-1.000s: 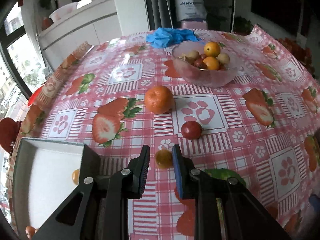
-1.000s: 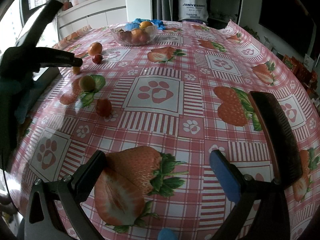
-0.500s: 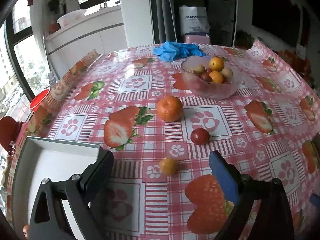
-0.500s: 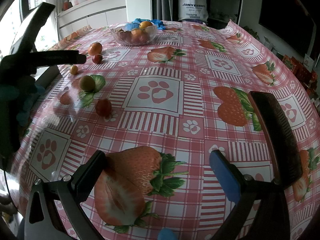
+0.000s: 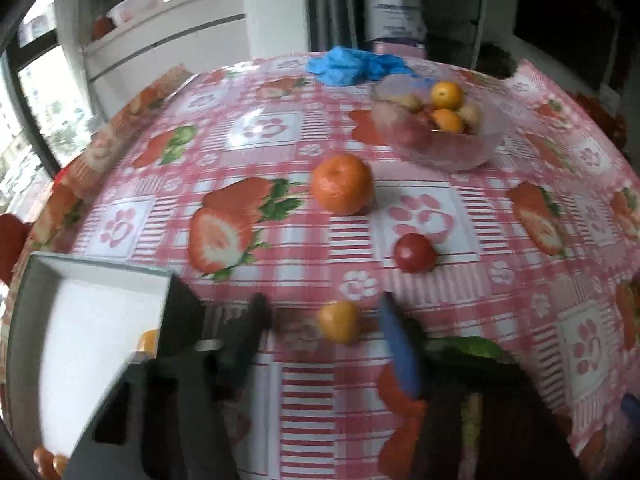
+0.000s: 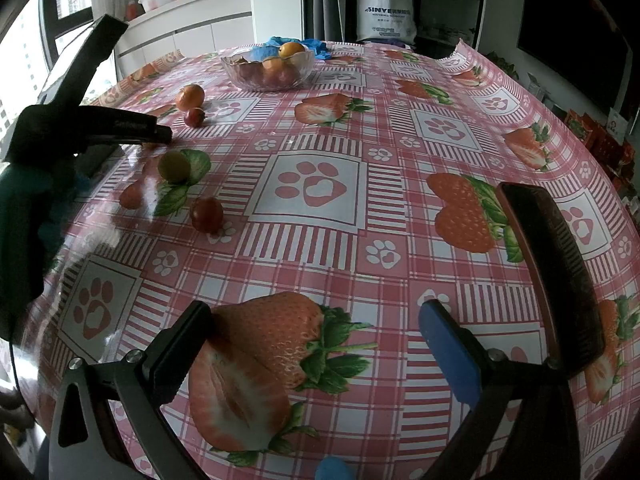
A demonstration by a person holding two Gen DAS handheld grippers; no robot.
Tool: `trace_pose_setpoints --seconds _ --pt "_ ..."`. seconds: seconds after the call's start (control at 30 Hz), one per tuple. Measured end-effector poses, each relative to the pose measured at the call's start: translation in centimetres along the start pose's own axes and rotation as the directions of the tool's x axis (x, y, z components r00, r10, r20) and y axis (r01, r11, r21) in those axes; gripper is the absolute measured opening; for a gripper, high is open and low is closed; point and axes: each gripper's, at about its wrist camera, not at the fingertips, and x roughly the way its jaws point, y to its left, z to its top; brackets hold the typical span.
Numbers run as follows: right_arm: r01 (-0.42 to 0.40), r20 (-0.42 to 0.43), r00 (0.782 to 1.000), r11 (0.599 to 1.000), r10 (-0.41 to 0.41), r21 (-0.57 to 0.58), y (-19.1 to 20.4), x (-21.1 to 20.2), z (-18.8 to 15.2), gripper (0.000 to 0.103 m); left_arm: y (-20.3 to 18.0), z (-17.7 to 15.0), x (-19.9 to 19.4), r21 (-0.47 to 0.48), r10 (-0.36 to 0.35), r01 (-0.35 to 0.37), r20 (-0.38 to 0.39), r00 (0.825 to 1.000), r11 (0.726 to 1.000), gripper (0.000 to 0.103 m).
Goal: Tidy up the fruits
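Observation:
A small yellow-orange fruit [image 5: 339,322] lies on the strawberry tablecloth between the fingers of my left gripper [image 5: 323,307]. Its jaws are closing, and a gap still shows on both sides of the fruit. Beyond it sit a red cherry tomato [image 5: 415,253], a mandarin [image 5: 342,189] and a glass bowl [image 5: 440,156] holding several fruits. A white tray [image 5: 80,360] at the lower left holds a small orange fruit [image 5: 149,340]. My right gripper [image 6: 316,312] hangs open over the printed cloth with nothing between its fingers.
In the right wrist view a greenish fruit [image 6: 174,166], a red tomato [image 6: 206,214] and a reddish fruit [image 6: 130,196] lie left of centre. A blue crumpled cloth [image 5: 352,66] lies behind the bowl. A black curved object [image 6: 556,276] stands beside the right gripper.
The left gripper went from shut to wide open and has now narrowed, with the small yellow-orange fruit between its fingers. The right gripper has not moved.

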Motion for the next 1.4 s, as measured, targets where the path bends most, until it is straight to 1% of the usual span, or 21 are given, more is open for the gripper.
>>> trace_pose_setpoints --seconds 0.03,0.07,0.17,0.27,0.33,0.47,0.6,0.67,0.77,0.8,0.9,1.03,1.13,1.23,1.27,1.3,1.33,1.37,1.4 --pt "0.000 0.000 1.000 1.000 0.000 0.000 0.0 0.0 0.0 0.103 -0.3 0.0 0.0 0.011 -0.003 0.003 -0.003 1.000 1.000 0.029" --pt "0.001 0.000 1.000 1.000 -0.001 0.000 0.0 0.0 0.0 0.103 -0.7 0.0 0.0 0.026 -0.009 0.009 -0.006 1.000 1.000 0.021" --pt "0.001 0.000 1.000 1.000 -0.001 0.000 0.0 0.0 0.0 0.103 -1.5 -0.4 -0.2 0.057 0.009 -0.010 0.005 1.000 0.998 0.021" --pt "0.001 0.000 1.000 1.000 -0.001 0.000 0.0 0.0 0.0 0.103 -0.9 -1.0 -0.7 0.034 -0.013 0.013 -0.001 1.000 0.999 0.021" --pt "0.001 0.000 1.000 1.000 -0.001 0.000 0.1 0.0 0.0 0.103 -0.5 -1.8 -1.3 0.024 -0.012 0.012 -0.003 1.000 1.000 0.021" --pt "0.002 -0.001 1.000 1.000 -0.002 -0.001 0.1 0.0 0.0 0.103 0.2 -4.2 -3.1 0.003 -0.012 0.012 -0.005 1.000 1.000 0.021" --pt "0.005 -0.009 1.000 1.000 -0.005 -0.006 0.1 0.0 0.0 0.103 0.5 -6.8 -4.8 -0.014 -0.027 0.027 -0.007 1.000 1.000 0.021" --pt "0.004 -0.034 0.999 1.000 -0.005 -0.007 0.0 0.1 0.2 0.103 0.5 -7.9 -5.5 -0.011 -0.027 0.027 -0.003 1.000 1.000 0.021" --pt "0.005 -0.119 0.993 1.000 -0.006 -0.003 0.3 0.6 1.2 0.103 0.5 -9.0 -6.4 -0.008 -0.035 0.035 -0.003 0.999 0.999 0.021" --pt "-0.005 -0.141 0.990 1.000 0.004 -0.010 0.7 0.8 1.6 0.103 0.6 -9.4 -6.6 -0.009 -0.038 0.038 -0.003 0.999 0.999 0.021" --pt "-0.030 -0.154 0.988 0.998 0.022 -0.051 2.4 1.4 2.4 0.103 0.5 -9.9 -6.9 0.000 -0.037 0.037 0.005 0.999 0.999 0.021" --pt "-0.030 -0.134 0.991 0.996 0.019 -0.083 4.5 2.5 4.0 0.102 0.8 -10.4 -7.2 -0.003 -0.042 0.042 0.014 0.999 0.999 0.021" --pt "-0.026 -0.115 0.993 0.996 0.017 -0.083 5.5 3.1 4.9 0.098 1.0 -10.5 -7.3 -0.014 -0.050 0.050 0.015 0.999 0.999 0.021" --pt "-0.017 -0.091 0.996 0.996 0.010 -0.084 6.2 3.3 5.6 0.085 1.1 -10.6 -7.4 -0.017 -0.055 0.055 0.015 0.998 0.998 0.021" --pt "-0.016 -0.082 0.997 0.996 0.009 -0.085 6.3 3.3 5.8 0.074 1.1 -10.6 -7.4 -0.016 -0.056 0.056 0.014 0.998 0.998 0.021" --pt "-0.036 -0.078 0.997 0.996 0.030 -0.076 6.4 3.3 6.0 0.065 1.1 -10.6 -7.4 -0.017 -0.056 0.056 0.014 0.998 0.998 0.021" --pt "-0.032 -0.075 0.997 0.997 0.026 -0.075 6.5 3.3 6.1 0.060 1.1 -10.6 -7.4 -0.019 -0.055 0.055 0.015 0.998 0.998 0.021" --pt "-0.035 -0.070 0.997 0.996 0.030 -0.076 6.5 3.3 6.2 0.044 1.0 -10.7 -7.4 -0.018 -0.053 0.054 0.016 0.998 0.998 0.021" --pt "-0.044 -0.065 0.997 0.996 0.039 -0.079 6.7 3.2 6.4 0.024 1.1 -10.7 -7.4 -0.017 -0.053 0.054 0.016 0.998 0.998 0.021"
